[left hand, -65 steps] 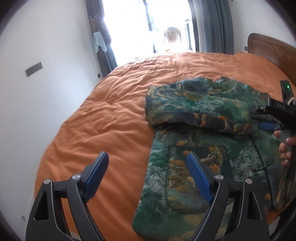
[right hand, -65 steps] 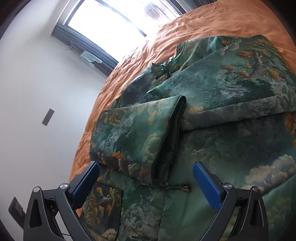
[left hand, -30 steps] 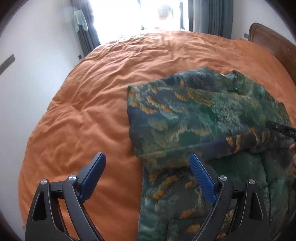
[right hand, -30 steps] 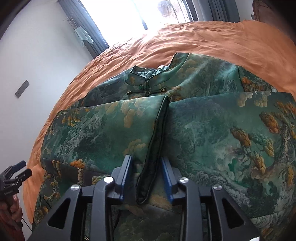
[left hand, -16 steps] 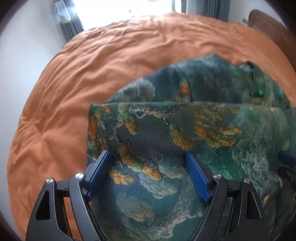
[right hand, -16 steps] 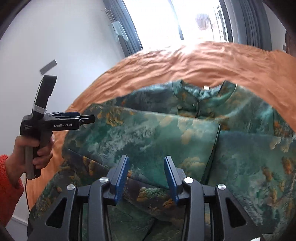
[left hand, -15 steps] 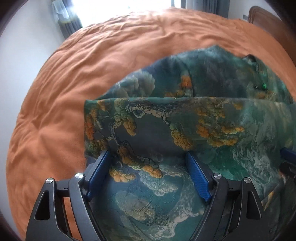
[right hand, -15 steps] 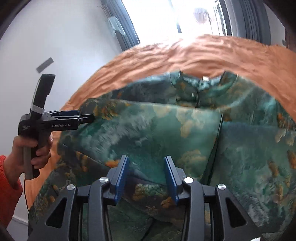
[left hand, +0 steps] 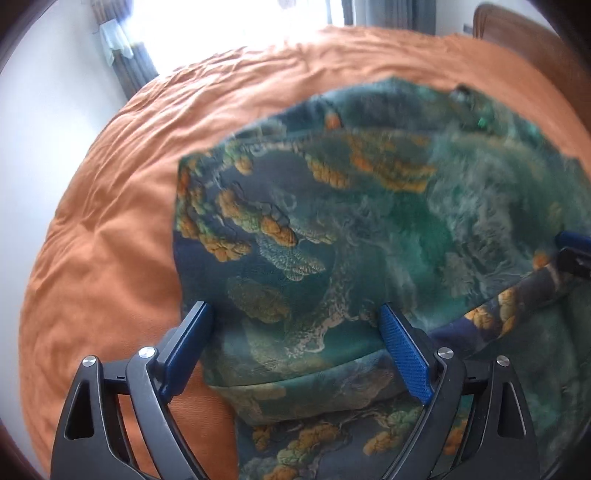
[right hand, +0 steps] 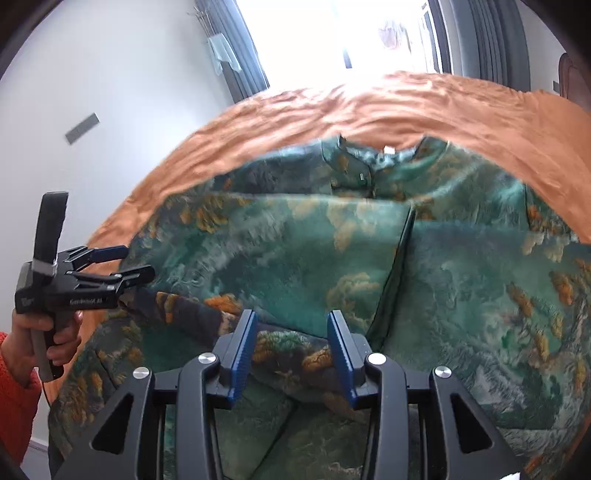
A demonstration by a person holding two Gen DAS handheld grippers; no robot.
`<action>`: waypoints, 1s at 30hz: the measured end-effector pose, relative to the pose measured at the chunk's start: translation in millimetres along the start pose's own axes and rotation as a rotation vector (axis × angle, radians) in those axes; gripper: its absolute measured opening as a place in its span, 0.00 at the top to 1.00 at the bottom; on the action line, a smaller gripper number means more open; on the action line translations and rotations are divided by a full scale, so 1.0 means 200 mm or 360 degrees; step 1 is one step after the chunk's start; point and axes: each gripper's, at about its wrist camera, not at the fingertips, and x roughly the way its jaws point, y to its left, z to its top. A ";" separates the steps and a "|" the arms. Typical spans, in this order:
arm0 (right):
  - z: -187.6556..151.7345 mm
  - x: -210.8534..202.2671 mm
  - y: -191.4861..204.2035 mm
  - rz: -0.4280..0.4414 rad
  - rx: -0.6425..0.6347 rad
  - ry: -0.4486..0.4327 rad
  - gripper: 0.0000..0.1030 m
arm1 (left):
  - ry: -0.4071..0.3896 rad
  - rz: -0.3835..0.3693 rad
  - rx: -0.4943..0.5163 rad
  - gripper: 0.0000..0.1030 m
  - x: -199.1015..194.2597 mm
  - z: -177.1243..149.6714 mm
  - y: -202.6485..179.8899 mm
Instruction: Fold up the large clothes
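Observation:
A large green brocade jacket [left hand: 369, 229] with orange and teal landscape print lies on an orange bed; it also shows in the right wrist view [right hand: 461, 277]. Both sleeves are folded across its front, below the collar [right hand: 373, 166]. My left gripper [left hand: 295, 332] is open, its jaws wide apart around the folded left sleeve's fold edge. My right gripper [right hand: 291, 343] is shut on the left sleeve's lower edge [right hand: 288, 343], with cloth bunched between the blue pads. The left gripper also shows in the right wrist view [right hand: 122, 266], at the jacket's left side.
The orange bedspread [left hand: 110, 229] spreads to the left and beyond the jacket. A bright window with dark curtains [right hand: 251, 48] is at the far side. A white wall [right hand: 92, 92] runs along the left. A wooden headboard [left hand: 517, 22] is at the far right.
My left gripper has slid further in around the folded sleeve, jaws still open. My right gripper stays shut on the sleeve edge and has lifted it slightly; the cloth looks blurred from motion.

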 end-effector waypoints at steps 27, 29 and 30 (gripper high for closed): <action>-1.25 -1.13 -0.82 -0.0015 0.0617 0.0130 0.31 | 0.0255 -0.0753 -0.0175 0.03 -0.53 -0.99 0.23; -1.28 -1.07 -0.81 0.0078 0.0625 0.0161 0.29 | 0.0296 -0.0793 -0.0187 0.07 -0.52 -0.99 0.21; -1.29 -1.03 -0.80 0.0139 0.0632 0.0186 0.29 | 0.0325 -0.0846 -0.0191 0.27 -0.53 -0.99 0.20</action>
